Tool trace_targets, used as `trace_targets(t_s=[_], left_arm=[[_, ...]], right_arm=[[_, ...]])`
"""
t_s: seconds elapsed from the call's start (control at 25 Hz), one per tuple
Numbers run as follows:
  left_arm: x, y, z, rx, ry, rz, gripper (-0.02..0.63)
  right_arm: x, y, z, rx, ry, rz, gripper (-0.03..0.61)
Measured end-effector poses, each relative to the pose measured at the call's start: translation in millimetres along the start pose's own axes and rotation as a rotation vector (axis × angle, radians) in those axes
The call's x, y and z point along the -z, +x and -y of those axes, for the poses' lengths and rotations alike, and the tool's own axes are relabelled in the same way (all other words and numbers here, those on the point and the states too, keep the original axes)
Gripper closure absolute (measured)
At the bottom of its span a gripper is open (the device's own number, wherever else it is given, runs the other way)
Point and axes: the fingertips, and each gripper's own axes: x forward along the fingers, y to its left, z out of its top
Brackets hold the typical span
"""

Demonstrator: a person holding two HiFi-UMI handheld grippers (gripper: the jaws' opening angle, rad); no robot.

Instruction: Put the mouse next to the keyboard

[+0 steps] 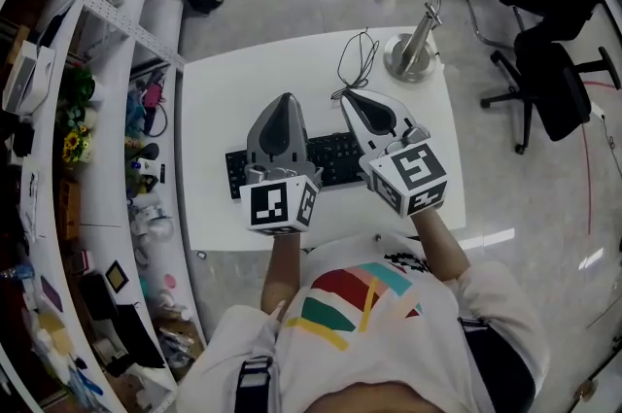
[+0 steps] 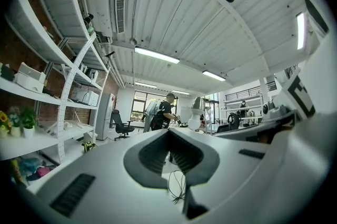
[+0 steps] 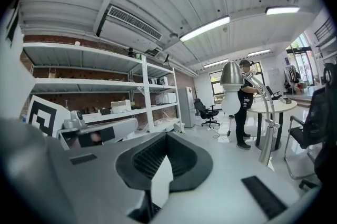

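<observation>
**Tongs clenched over the keyboard, mouse not made out**

Keyboard (image 1: 335,158), black, lies across the near half of the white table (image 1: 233,90), its long side facing the person. The left tongs (image 1: 287,98) hover over its middle, tip pointing away from the person. Their own view shows the ribbed jaws meeting at the tip (image 2: 168,130), clenched with nothing between them. The right tongs (image 1: 347,96) hang over the keyboard's right end, angled toward the left tongs. Their jaws are likewise pressed together at the tip (image 3: 166,134) and empty, with bare table showing beneath. Each pair carries its marker cube at the near end, the left (image 1: 280,203) and the right (image 1: 413,176).

A thin black cable (image 1: 358,56) loops on the table beyond the keyboard and runs down to the nose of the right tongs. The same cable (image 2: 176,186) shows below the left jaws. The mouse cannot be told for sure in any view. In the left gripper view a small dark shape (image 2: 195,211) sits at the cable's near end, too cropped to name.

A chrome desk lamp (image 1: 413,42) stands at the far right corner of the table, near the cable. A black office chair (image 1: 554,81) stands on the floor to the right.
</observation>
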Motion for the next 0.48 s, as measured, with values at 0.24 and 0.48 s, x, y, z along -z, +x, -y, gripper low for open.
trace_targets(t_s=[0.24,0.48], left_arm=[[-2.4,2.0,0.2,0.004,-0.009,0.007,0.569],[-3.1,3.0,3.0,0.007,-0.012,0.01,0.569]], right_arm=[[-2.3,-1.5,2.2,-0.005,0.011,-0.004,0.566],[-5.2,-2.9,5.1,0.005,0.003,-0.004,0.566]])
